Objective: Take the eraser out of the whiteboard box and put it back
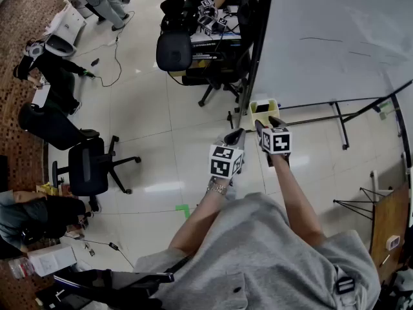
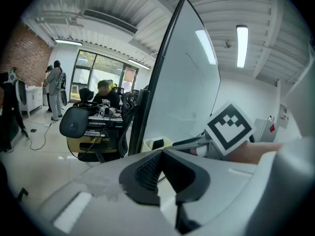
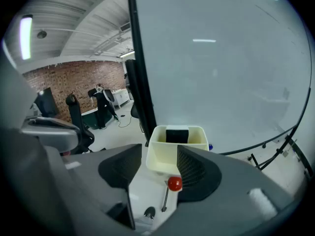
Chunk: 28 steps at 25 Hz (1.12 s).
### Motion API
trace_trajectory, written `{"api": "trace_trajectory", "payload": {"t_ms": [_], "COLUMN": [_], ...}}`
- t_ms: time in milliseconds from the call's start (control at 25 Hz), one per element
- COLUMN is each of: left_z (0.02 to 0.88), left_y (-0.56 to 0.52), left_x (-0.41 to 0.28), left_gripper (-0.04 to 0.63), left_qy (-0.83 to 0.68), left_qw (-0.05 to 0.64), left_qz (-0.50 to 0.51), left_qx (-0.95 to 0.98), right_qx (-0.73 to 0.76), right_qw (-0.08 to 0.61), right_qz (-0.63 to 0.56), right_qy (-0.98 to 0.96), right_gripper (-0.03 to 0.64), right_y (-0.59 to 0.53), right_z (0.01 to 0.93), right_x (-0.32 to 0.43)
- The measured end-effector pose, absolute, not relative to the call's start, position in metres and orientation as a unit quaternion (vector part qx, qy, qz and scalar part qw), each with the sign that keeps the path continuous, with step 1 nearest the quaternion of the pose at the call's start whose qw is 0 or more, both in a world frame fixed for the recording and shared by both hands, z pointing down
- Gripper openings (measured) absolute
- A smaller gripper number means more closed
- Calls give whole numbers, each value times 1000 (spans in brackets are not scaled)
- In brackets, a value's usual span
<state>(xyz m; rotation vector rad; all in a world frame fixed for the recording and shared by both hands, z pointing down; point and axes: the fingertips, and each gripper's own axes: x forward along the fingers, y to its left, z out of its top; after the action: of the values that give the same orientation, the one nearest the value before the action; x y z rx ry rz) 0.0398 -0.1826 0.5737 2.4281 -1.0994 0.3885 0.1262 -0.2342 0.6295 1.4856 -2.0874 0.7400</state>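
The cream whiteboard box (image 1: 263, 108) hangs at the lower left corner of the whiteboard (image 1: 335, 37). The black eraser (image 3: 177, 134) stands inside the box (image 3: 176, 154), against its far wall. My right gripper (image 3: 156, 167) points down at the box from just in front, with its jaws wide apart and nothing between them. In the head view the right gripper (image 1: 267, 124) sits just below the box. My left gripper (image 1: 233, 137) hangs to its left, jaws together and empty. From the left gripper (image 2: 161, 162) I see the box (image 2: 147, 144) ahead and the right gripper's marker cube (image 2: 229, 128).
Black office chairs (image 1: 174, 50) and a cluttered desk (image 1: 213, 24) stand left of the whiteboard. Another chair (image 1: 90, 166) and people (image 1: 58, 76) are further left. The whiteboard's stand legs (image 1: 341, 124) spread over the floor on the right. A red-knobbed pin (image 3: 174, 183) shows below the box.
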Motion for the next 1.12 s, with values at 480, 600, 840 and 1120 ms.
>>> {"api": "trace_trajectory", "payload": {"t_ms": [480,600,840,1120], "left_z": [577,571,570,575], "left_y": [-239,-252,-257,-255], "left_x": [24,19,22,27], "left_gripper": [3,3,3,3], "left_qy": [-405,-422,-429,-427], "left_qw": [250,250,248,251], "left_qz": [123,111,111,119], "left_qx": [871,864,861,860], "right_qx": [529,520,510,517], "right_qw": [278,293,314,250], "right_qz": [329,343,362,324], "right_qy": [-731,-725,-714,-752], "right_gripper": [278,278,270,245], "right_y": [-308,-312,-316,-302], "right_z": [657,666,670,621], "right_x": [138,137,139,150]}}
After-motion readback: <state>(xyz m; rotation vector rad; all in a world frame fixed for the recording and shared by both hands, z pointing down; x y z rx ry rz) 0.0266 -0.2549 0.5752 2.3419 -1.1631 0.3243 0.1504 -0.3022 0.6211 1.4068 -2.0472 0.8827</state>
